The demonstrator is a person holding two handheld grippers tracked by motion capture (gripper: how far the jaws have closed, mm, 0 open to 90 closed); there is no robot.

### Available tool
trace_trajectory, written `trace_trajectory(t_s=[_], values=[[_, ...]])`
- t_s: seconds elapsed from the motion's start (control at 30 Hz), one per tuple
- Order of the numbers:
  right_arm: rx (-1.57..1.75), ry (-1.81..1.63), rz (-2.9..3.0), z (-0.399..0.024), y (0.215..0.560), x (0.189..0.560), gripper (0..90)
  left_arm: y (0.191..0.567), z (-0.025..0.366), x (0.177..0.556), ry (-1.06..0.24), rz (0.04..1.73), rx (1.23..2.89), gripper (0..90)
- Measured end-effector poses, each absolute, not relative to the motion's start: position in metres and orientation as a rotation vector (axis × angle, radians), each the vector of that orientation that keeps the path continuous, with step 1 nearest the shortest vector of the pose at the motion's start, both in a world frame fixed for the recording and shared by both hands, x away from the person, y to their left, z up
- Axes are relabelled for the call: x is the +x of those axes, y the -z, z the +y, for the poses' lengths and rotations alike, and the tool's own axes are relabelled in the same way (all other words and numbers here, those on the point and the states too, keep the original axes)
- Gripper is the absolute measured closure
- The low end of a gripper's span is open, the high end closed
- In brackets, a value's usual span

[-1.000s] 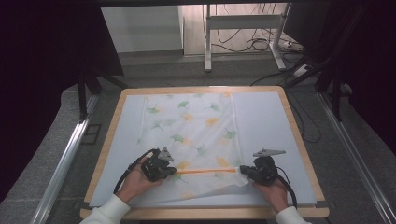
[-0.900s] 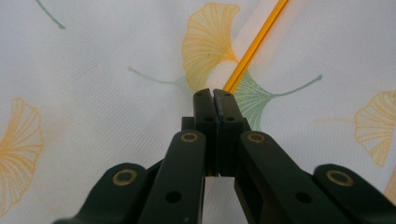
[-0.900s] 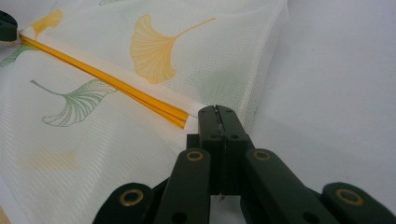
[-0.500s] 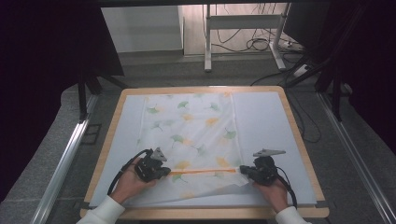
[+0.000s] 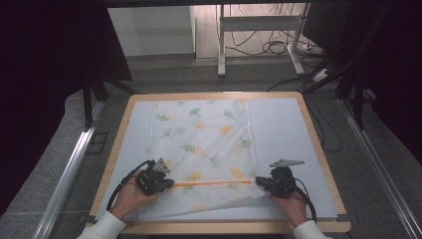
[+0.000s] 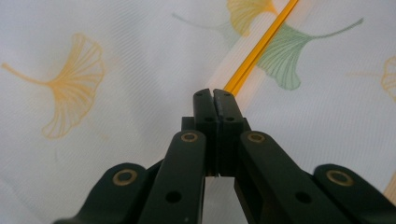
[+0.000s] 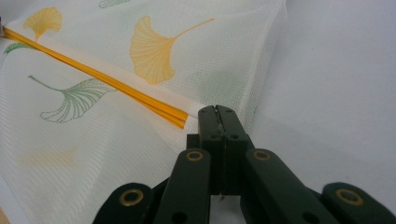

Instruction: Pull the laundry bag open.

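Note:
A sheer white cloth (image 5: pixel 209 134) printed with green and yellow ginkgo leaves lies spread on the pale blue mat (image 5: pixel 281 129). Its orange-trimmed edge (image 5: pixel 214 183) is folded back and runs taut between both grippers near the table's front. My left gripper (image 5: pixel 168 184) is shut on the left end of that edge; in the left gripper view the jaws (image 6: pixel 213 95) meet where the orange trim (image 6: pixel 261 44) starts. My right gripper (image 5: pixel 261 182) is shut on the right end, at the cloth's corner (image 7: pixel 187 116), with its jaws (image 7: pixel 216 112) pressed together on it.
The mat sits on a wooden-rimmed board (image 5: pixel 318 144). Metal rails (image 5: pixel 64 174) run along both sides of the table. Behind it stand a white frame (image 5: pixel 221 45) and loose cables (image 5: pixel 278 47) on the floor.
My left gripper has slid a little to the left along the table with the cloth's edge, drawing the orange trim straighter. The right gripper has stayed in place.

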State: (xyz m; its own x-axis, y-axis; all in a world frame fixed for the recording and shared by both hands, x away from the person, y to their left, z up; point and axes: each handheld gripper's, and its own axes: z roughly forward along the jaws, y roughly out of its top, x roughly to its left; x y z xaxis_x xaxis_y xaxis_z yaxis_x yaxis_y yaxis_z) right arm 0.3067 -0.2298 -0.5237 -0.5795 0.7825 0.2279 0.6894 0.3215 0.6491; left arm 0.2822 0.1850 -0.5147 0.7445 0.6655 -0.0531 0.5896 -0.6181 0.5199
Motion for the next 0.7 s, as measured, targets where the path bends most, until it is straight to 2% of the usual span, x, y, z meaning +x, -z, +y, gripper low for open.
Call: trace_trajectory(t_s=[0.7], values=[[1.371,-1.098,2.446,-0.229,0.523,0.306,90.0,0.515,0.208,0.275,-0.214,0.997,2.424,90.0]])
